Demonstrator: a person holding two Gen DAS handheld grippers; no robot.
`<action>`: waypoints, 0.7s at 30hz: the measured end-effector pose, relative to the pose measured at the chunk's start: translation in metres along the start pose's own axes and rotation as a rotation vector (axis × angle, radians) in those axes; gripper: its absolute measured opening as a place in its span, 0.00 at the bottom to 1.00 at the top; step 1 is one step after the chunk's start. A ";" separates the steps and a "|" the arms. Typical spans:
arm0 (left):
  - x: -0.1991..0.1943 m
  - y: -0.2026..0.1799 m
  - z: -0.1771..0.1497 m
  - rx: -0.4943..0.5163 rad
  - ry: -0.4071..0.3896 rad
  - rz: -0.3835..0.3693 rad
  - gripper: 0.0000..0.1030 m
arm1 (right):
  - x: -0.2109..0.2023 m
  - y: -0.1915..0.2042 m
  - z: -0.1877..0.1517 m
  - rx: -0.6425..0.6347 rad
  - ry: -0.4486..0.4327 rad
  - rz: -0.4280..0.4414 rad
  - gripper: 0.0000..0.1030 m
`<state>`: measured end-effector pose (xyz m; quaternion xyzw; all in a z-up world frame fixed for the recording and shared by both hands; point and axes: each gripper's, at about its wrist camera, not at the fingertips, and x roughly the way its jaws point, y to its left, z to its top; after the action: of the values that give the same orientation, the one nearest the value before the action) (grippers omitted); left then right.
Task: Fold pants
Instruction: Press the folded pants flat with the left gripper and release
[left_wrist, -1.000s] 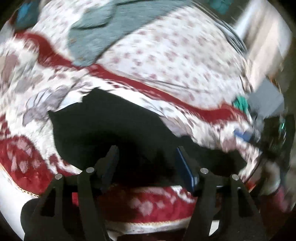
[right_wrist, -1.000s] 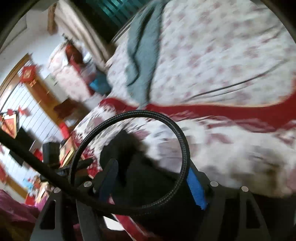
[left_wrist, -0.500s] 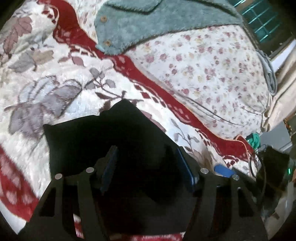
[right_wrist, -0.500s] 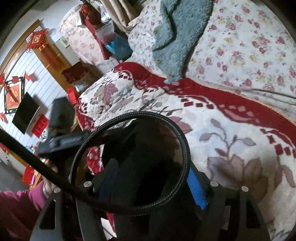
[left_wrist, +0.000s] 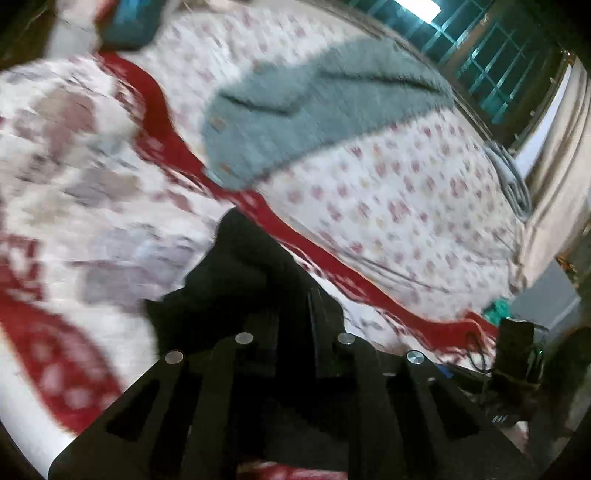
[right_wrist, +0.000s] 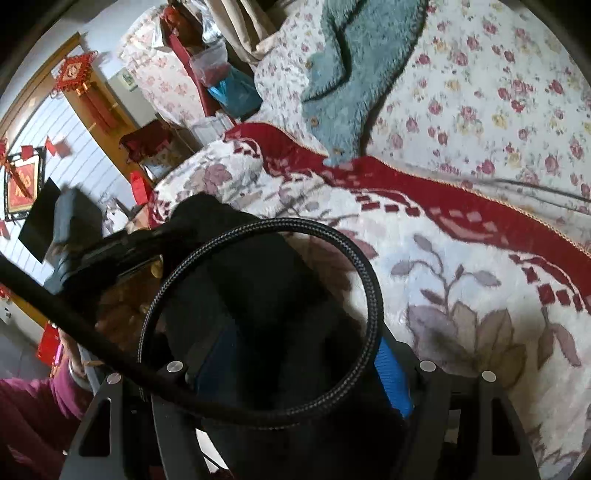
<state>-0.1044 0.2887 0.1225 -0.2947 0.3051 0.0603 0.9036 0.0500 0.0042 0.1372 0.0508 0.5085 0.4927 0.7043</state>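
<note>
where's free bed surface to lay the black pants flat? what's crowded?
Free: the leaf-print blanket right of the black pants, below its red border band. The floral quilt beyond that band is bare right of the teal fleece garment. Crowded: the bed's left edge, with the left gripper closing on the pants.

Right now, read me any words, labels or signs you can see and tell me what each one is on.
None can be read.
Red framed plaque on the wall: gold character, too blurred to read.
Red knot hanging: gold character at its centre, too small.
Wall card: too small.
</note>
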 end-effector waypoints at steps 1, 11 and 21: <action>-0.004 0.007 -0.006 -0.012 -0.007 0.068 0.11 | 0.001 0.000 -0.001 0.008 -0.006 0.010 0.69; 0.020 0.031 -0.035 -0.015 0.158 0.286 0.39 | 0.028 0.006 -0.009 -0.016 0.065 -0.038 0.69; -0.008 0.059 -0.031 -0.128 0.215 0.249 0.45 | 0.074 0.036 0.034 -0.129 0.096 0.038 0.77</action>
<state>-0.1442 0.3199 0.0779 -0.3164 0.4295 0.1590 0.8307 0.0524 0.0921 0.1250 -0.0089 0.5078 0.5396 0.6714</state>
